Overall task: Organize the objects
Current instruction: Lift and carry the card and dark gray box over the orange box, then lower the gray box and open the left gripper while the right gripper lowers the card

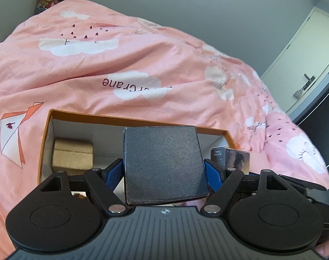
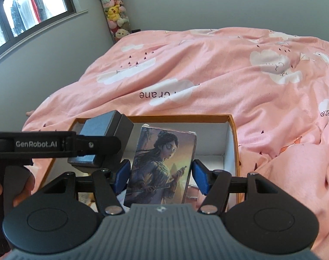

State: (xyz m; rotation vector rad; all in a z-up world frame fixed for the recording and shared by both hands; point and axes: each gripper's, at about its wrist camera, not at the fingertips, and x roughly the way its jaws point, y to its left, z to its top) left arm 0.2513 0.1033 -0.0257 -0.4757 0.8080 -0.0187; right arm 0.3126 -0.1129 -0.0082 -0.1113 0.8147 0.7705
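Observation:
An open cardboard box with an orange rim (image 1: 48, 130) (image 2: 233, 130) lies on the pink bed. A gold box (image 1: 72, 157) sits in its left end. My left gripper (image 1: 164, 171) is shut on a dark textured box (image 1: 164, 162) held over the open box; the right wrist view shows that dark box (image 2: 103, 138) from the side. My right gripper (image 2: 161, 173) is shut on a picture box (image 2: 162, 164) showing a painted figure, also above the open box. The same picture box (image 1: 233, 158) shows at the right in the left wrist view.
A pink duvet (image 1: 142, 65) (image 2: 229, 75) with white clouds covers the bed around the box. Plush toys (image 2: 114, 13) hang in the far corner. A window (image 2: 23, 10) is at the left, a door (image 1: 305, 60) at the right. A hand (image 2: 23, 184) grips the left tool.

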